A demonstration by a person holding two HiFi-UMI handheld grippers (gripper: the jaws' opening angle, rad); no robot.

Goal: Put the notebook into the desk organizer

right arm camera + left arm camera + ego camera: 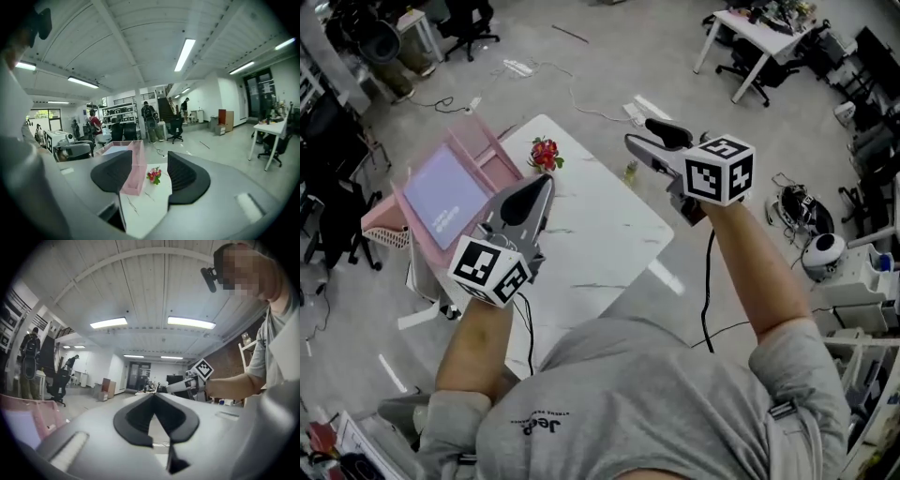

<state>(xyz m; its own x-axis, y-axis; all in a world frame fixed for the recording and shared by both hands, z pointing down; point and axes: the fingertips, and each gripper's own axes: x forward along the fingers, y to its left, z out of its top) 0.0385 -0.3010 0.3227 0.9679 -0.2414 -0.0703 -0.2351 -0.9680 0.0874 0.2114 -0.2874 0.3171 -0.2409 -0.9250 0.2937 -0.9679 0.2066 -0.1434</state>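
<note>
The pink desk organizer (487, 155) stands at the left edge of the white table (600, 234). The lavender notebook (442, 199) rests inside it. My left gripper (544, 183) hovers just right of the organizer, shut, with its jaw tips together and nothing between them (153, 397). My right gripper (643, 135) is raised over the table's far right corner and open, holding nothing. In the right gripper view (149, 174) the organizer (132, 174) and the notebook (114, 151) show between the jaws. The organizer's pink edge (40, 417) shows low left in the left gripper view.
A small bunch of red flowers (546, 153) (153, 175) sits on the table beside the organizer. Office chairs (469, 23), a second white desk (759, 37) and cables lie on the floor around. People stand far off (149, 119).
</note>
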